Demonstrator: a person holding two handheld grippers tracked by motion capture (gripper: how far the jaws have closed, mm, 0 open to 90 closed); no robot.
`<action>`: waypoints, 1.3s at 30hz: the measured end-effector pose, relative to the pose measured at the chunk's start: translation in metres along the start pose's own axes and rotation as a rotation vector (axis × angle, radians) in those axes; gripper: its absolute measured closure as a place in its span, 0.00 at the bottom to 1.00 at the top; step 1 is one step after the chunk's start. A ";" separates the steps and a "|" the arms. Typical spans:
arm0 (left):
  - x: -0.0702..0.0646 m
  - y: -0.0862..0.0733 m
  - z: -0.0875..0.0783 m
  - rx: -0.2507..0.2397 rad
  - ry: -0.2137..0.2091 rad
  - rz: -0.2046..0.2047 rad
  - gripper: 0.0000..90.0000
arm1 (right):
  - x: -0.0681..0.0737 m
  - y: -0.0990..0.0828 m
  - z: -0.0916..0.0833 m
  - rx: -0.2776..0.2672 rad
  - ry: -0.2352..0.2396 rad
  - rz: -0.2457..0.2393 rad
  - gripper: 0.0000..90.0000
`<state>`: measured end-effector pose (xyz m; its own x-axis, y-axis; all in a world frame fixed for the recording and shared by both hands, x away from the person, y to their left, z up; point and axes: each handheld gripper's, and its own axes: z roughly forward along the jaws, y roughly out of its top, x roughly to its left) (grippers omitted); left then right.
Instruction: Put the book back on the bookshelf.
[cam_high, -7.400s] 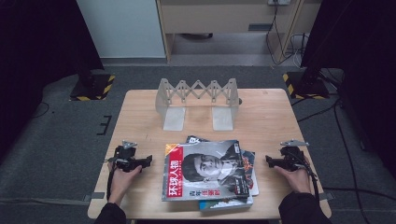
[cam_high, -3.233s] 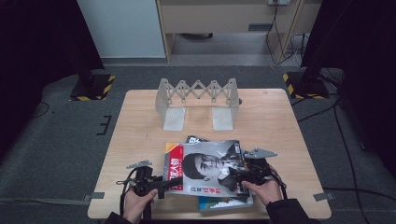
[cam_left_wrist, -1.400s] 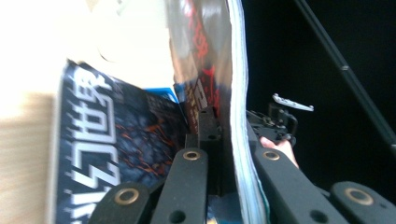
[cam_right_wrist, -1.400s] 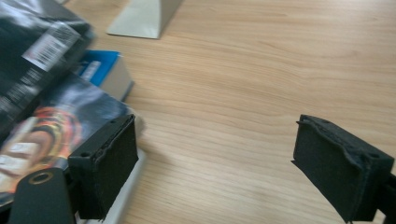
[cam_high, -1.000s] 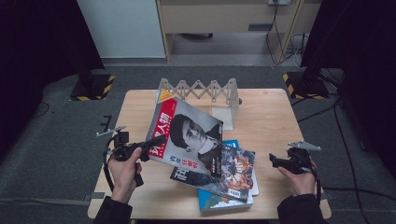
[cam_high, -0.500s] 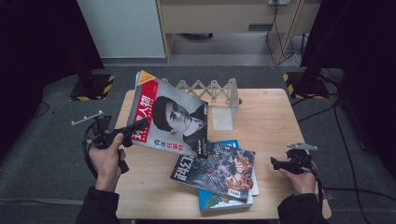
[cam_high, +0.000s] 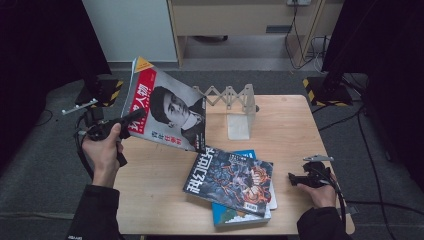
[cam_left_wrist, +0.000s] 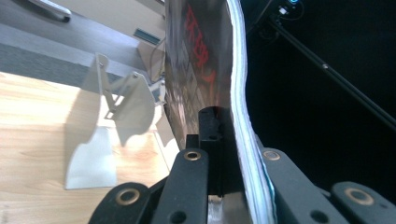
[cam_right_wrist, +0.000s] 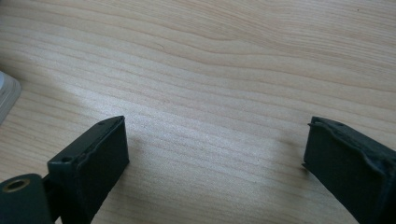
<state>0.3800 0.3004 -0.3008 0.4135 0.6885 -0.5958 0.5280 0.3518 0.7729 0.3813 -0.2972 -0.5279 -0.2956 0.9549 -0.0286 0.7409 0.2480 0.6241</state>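
Note:
A red magazine (cam_high: 167, 112) with a portrait cover hangs tilted in the air over the table's left side. My left gripper (cam_high: 134, 117) is shut on its lower left edge. In the left gripper view the jaws (cam_left_wrist: 224, 140) clamp the magazine's (cam_left_wrist: 205, 70) spine edge-on. My right gripper (cam_high: 295, 178) rests low near the table's front right, open. In the right gripper view its fingers (cam_right_wrist: 215, 149) stand wide over bare wood with nothing between them. Its jaws have just been opening.
A dark illustrated magazine (cam_high: 230, 180) lies on a blue book (cam_high: 235, 216) at the table's front centre. A grey folding book rack (cam_high: 235, 107) stands at the back middle. The wooden table (cam_high: 300, 130) is ringed by dark floor.
My left hand has carried the red magazine up and leftward, away from the stack, tilting it more upright. The right gripper has stayed near the front right edge.

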 end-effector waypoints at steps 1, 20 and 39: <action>0.000 0.002 -0.001 0.001 0.010 0.007 0.96 | 0.000 0.000 0.000 0.000 0.000 0.003 0.07; 0.018 0.021 0.003 0.015 0.181 0.068 0.96 | 0.001 -0.003 0.003 -0.032 0.020 0.029 0.05; 0.019 0.019 0.062 0.123 0.320 0.179 0.96 | 0.001 -0.005 0.004 -0.047 0.020 0.028 0.04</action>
<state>0.4441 0.2808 -0.3106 0.2653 0.9020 -0.3407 0.5612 0.1429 0.8152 0.3798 -0.2972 -0.5337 -0.2875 0.9578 0.0049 0.7203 0.2128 0.6602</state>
